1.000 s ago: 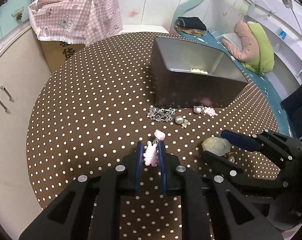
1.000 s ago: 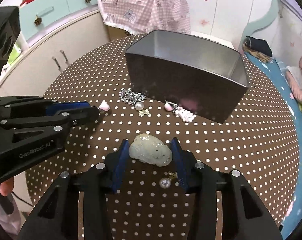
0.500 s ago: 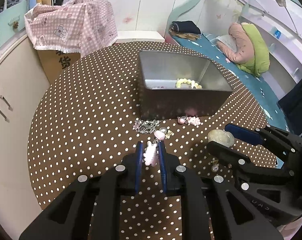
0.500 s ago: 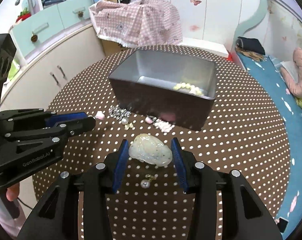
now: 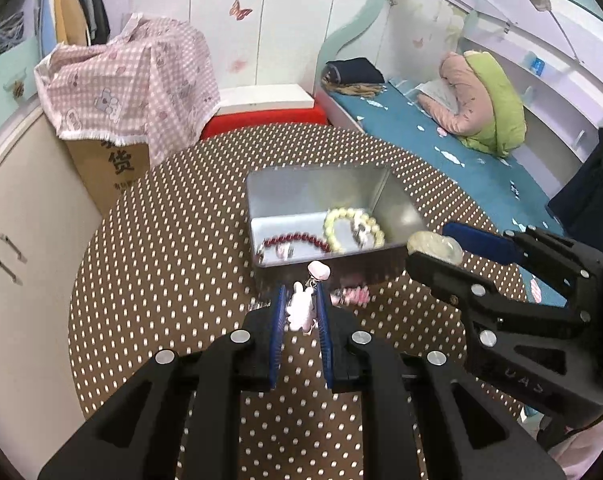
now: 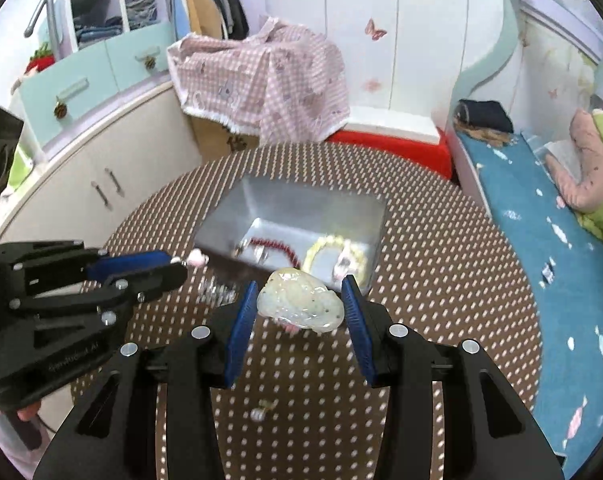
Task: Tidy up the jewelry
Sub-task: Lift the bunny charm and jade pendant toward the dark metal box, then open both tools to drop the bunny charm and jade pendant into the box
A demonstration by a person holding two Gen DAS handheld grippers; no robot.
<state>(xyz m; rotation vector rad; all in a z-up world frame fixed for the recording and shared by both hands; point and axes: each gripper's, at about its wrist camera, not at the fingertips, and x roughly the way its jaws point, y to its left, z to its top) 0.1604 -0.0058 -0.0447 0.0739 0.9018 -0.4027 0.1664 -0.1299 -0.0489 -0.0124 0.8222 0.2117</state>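
The left gripper (image 5: 300, 308) has its blue-padded fingers (image 5: 276, 320) set narrow and clamped on a small pale pink rabbit-shaped charm (image 5: 300, 310). A pink bead (image 5: 318, 270) on the same piece projects past the fingertips, toward the tin. The charm is clear of the desk surface, on the near side of the tin.

The right gripper (image 6: 299, 304) has its blue-padded fingers (image 6: 239, 332) set at a moderate width and closed on a pale green translucent carved stone pendant (image 6: 299, 300). The pendant is held above the desk, just short of the near wall of the tin.

A small pearl earring with a gold fitting (image 6: 261, 411) lies on the round desk with the brown white-dotted cloth (image 5: 161, 240), nearer than the tin, below the right gripper. A silver chain (image 6: 217, 292) and a pink beaded piece (image 5: 351, 295) lie on the cloth against the near wall of the tin; motion blur obscures their detail.

The open rectangular silver metal tin (image 5: 317, 188) stands near the middle of the desk. Inside the tin, a dark red bead bracelet (image 5: 295, 240) lies to the left and a pale yellow bead bracelet (image 5: 353, 230) lies to the right.

Beyond the tin, a pink checked cloth (image 5: 133, 80) covers a cardboard box past the far edge of the desk. A bed with a blue sheet (image 5: 421, 136) stands to the right of the tin.
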